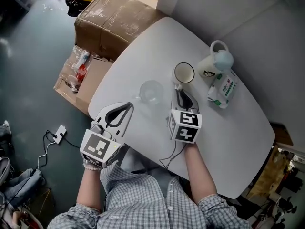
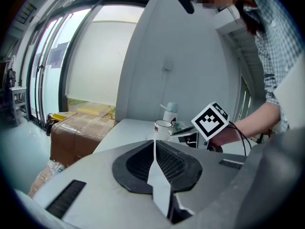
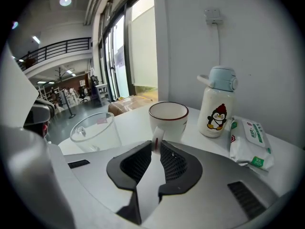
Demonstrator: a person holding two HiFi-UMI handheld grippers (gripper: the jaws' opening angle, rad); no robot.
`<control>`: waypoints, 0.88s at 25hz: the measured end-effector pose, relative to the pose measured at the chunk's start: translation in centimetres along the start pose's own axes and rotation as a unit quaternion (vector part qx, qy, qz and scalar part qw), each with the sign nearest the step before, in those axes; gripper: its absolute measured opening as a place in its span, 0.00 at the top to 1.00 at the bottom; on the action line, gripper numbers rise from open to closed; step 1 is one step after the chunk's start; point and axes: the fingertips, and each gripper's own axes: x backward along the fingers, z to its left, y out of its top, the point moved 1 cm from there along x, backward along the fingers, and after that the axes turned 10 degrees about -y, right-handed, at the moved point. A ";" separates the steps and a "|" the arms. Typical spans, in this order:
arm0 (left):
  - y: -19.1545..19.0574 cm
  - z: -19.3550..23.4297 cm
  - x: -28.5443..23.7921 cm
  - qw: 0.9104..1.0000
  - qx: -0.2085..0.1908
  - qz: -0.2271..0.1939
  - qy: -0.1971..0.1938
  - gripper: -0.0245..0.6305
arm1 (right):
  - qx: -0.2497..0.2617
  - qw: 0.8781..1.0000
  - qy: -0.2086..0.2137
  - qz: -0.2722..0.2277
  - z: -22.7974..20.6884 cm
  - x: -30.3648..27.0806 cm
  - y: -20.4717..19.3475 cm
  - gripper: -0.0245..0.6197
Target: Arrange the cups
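Note:
A white mug [image 1: 184, 73] with a red rim stands upright on the white table [image 1: 228, 142]. Its handle points toward me. My right gripper [image 1: 178, 88] is shut on that handle, and in the right gripper view the handle sits pinched between the pads of the right gripper [image 3: 156, 144] just in front of the mug [image 3: 168, 116]. A clear glass cup [image 1: 151, 91] stands upright just left of the mug, and the right gripper view shows the glass cup [image 3: 93, 128] too. My left gripper [image 1: 127, 106] hovers near the table's left edge, shut and holding nothing, short of the glass.
A white penguin flask [image 1: 215, 61] with a pale blue lid and a packet of wipes [image 1: 223, 89] lie behind and right of the mug. Cardboard boxes [image 1: 114, 18] stand on the floor beyond the table's left edge. A wall runs along the far side.

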 end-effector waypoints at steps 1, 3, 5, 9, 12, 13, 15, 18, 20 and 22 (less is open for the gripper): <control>-0.4 0.2 -0.1 1.000 0.000 0.001 -0.005 0.95 | 0.000 1.000 -0.001 0.001 0.0 0.2 -0.2 0.86; -1.3 0.8 -0.3 1.000 0.014 0.003 -0.010 0.95 | 0.000 1.000 -0.001 0.003 0.0 0.7 -0.5 0.86; -2.4 1.4 -0.6 1.000 0.019 0.013 -0.011 0.95 | 0.000 1.000 0.000 0.005 0.0 1.1 -0.8 0.86; -4.2 1.8 -1.7 0.998 -0.019 0.061 -0.024 0.89 | 0.000 1.000 0.002 0.009 0.4 2.1 -1.6 0.86; -5.4 2.6 -2.6 0.994 -0.041 0.095 -0.024 0.85 | 0.001 1.000 0.005 0.013 0.5 2.9 -2.2 0.86; -5.7 3.0 -2.8 0.994 -0.044 0.099 -0.018 0.85 | 0.001 1.000 0.007 0.015 0.6 3.1 -2.4 0.86; -5.8 3.7 -3.3 0.994 -0.043 0.101 -0.012 0.85 | -0.002 1.000 0.009 0.019 0.7 3.5 -2.7 0.86; -6.2 3.6 -4.1 0.991 -0.055 0.116 -0.023 0.84 | -0.005 1.000 0.009 0.022 0.8 4.2 -3.1 0.86; -6.3 3.4 -4.7 0.990 -0.064 0.124 -0.028 0.85 | -0.004 1.000 0.010 0.023 0.9 4.5 -3.4 0.86; -6.2 3.4 -5.0 0.990 -0.066 0.124 -0.021 0.85 | -0.003 1.000 0.013 0.026 1.0 4.9 -3.7 0.86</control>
